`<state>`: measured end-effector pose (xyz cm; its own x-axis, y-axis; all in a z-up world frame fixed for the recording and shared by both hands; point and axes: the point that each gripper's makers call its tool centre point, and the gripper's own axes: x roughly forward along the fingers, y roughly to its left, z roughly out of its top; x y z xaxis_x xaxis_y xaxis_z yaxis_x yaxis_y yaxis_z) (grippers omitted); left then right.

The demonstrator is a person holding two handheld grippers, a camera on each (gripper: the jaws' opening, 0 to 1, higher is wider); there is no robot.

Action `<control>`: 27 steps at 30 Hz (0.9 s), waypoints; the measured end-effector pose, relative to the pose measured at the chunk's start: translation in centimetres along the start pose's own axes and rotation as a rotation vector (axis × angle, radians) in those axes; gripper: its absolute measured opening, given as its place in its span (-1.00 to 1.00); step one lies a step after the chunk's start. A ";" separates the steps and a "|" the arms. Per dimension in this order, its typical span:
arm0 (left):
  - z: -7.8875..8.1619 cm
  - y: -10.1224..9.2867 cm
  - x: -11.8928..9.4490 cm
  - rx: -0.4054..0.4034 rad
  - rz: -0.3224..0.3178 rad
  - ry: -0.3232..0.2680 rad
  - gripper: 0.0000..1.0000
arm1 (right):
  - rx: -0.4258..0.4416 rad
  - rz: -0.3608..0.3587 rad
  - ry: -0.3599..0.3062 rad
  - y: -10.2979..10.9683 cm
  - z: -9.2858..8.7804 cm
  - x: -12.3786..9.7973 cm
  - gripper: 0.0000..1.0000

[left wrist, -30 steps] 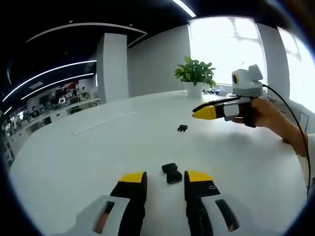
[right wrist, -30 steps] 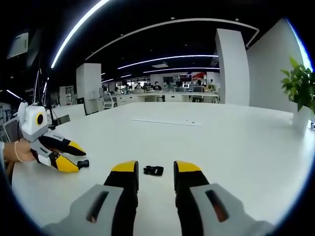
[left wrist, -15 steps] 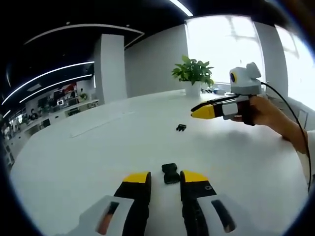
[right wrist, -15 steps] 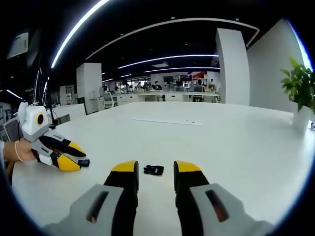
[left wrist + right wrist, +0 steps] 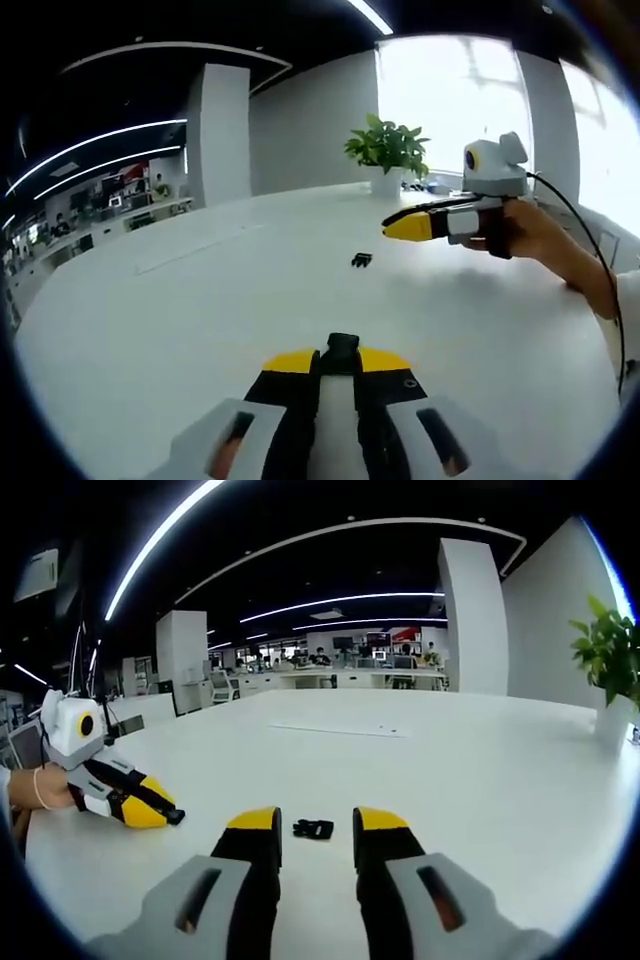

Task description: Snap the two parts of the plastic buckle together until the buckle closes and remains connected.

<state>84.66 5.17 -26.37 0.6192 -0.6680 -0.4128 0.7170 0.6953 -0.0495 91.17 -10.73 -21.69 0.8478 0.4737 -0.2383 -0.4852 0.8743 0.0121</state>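
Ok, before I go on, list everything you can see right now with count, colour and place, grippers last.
Buckle part in the jaws: one, black, clamped between the left gripper's yellow tips, on the table.
Buckle part on the table: one, black, lying free just ahead of the right gripper's open jaws.
Table: one, white, large, carrying both parts.
Flat strip: one, white, lying further back on the table.
Potted plant: one, green in a white pot, at the table's far edge by the window.
Pillars: two, white, in the office behind.
Left gripper: yellow-tipped, black and grey, shut on its part.
Right gripper: same colours, open.
Hand: one, holding the right gripper.
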 end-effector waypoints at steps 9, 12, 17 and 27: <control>-0.1 0.1 -0.1 -0.007 -0.013 0.001 -0.76 | 0.003 0.003 0.000 0.1 -0.1 0.0 -0.44; -0.1 0.0 -0.3 -0.016 -0.027 0.002 -0.76 | 0.004 0.003 -0.001 0.0 -0.1 0.0 -0.44; -0.3 -0.2 -0.5 -0.006 -0.039 0.012 -0.76 | 0.007 0.006 0.004 0.1 -0.3 0.1 -0.44; -0.5 -0.4 -1.2 0.017 -0.067 0.018 -0.76 | 0.013 0.017 0.009 0.4 -0.5 0.2 -0.44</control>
<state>83.48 5.85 -26.28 0.5638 -0.7078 -0.4255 0.7623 0.6443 -0.0618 91.00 -10.37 -22.22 0.8374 0.4880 -0.2463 -0.4970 0.8673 0.0286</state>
